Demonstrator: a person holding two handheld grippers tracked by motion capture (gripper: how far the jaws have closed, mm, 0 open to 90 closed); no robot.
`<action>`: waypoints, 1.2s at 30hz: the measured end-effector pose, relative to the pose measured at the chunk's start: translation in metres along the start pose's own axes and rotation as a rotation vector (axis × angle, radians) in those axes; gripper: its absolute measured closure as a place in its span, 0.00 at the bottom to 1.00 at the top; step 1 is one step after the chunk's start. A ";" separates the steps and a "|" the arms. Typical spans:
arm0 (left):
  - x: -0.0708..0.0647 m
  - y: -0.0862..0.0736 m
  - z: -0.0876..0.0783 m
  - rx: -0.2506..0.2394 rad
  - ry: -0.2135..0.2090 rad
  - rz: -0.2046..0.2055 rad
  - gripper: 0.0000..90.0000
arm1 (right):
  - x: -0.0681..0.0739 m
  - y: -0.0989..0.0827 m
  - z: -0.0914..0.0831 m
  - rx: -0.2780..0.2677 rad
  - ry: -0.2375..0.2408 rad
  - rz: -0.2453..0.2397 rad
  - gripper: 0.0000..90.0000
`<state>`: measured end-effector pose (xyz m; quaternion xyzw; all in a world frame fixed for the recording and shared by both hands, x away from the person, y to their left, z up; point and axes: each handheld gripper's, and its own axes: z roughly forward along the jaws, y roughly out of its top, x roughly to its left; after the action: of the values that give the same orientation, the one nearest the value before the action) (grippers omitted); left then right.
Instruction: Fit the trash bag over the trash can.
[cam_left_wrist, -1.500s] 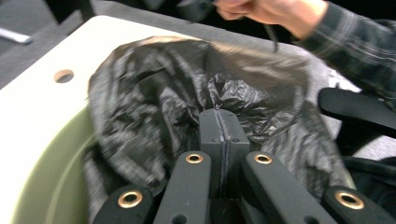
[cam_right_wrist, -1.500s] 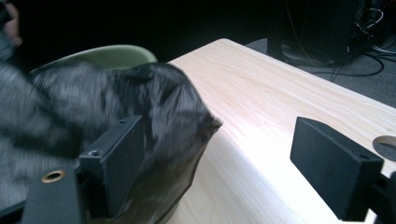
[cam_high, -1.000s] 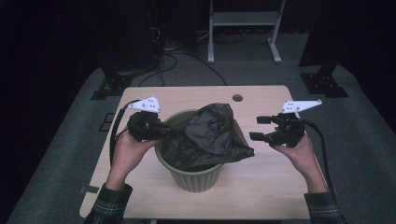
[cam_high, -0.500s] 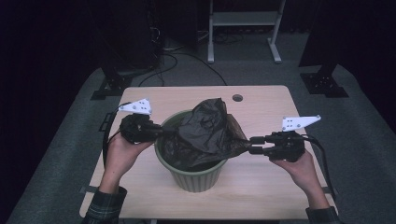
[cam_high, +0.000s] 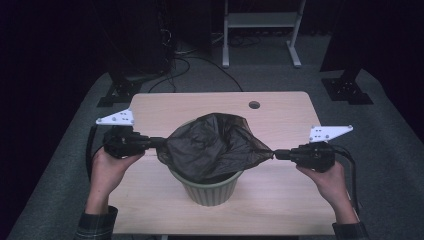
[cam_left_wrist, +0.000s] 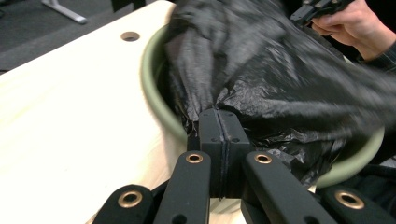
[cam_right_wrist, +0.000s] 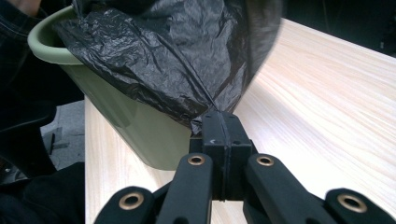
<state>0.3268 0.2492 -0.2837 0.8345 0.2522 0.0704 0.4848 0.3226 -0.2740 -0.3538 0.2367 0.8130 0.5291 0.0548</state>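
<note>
Fingers (cam_left_wrist: 219, 135) of left gripper (cam_high: 159, 142) and right gripper (cam_high: 278, 154) clamped on opposite edges of bag (cam_high: 212, 145), stretched between them over bin (cam_high: 212, 187): thin, limp, light, slippery film, tear-prone, best pinched at the rim; right jaws just closed.

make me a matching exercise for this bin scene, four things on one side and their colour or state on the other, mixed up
Things:
1. bag
2. bin
3. right tool
4. table

States:
a. pale wood, with a round hole near the far edge
b. black, stretched out over the bin between both tools
c. pale green, standing upright on the table
d. shut on the bag's right-hand edge

Pairs: 1-b, 2-c, 3-d, 4-a
</note>
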 end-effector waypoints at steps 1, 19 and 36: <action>0.000 0.000 0.000 0.000 0.000 0.000 1.00 | 0.000 0.000 0.000 0.000 0.000 0.000 1.00; 0.024 -0.038 -0.016 -0.009 0.071 -0.103 0.83 | -0.014 -0.018 -0.018 0.023 -0.079 0.040 0.99; 0.001 0.014 -0.039 -0.082 0.174 0.014 0.37 | -0.003 0.008 -0.021 -0.055 -0.081 -0.001 0.61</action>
<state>0.3185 0.2745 -0.2519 0.8065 0.2844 0.1564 0.4942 0.3206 -0.2906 -0.3379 0.2556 0.7955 0.5413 0.0944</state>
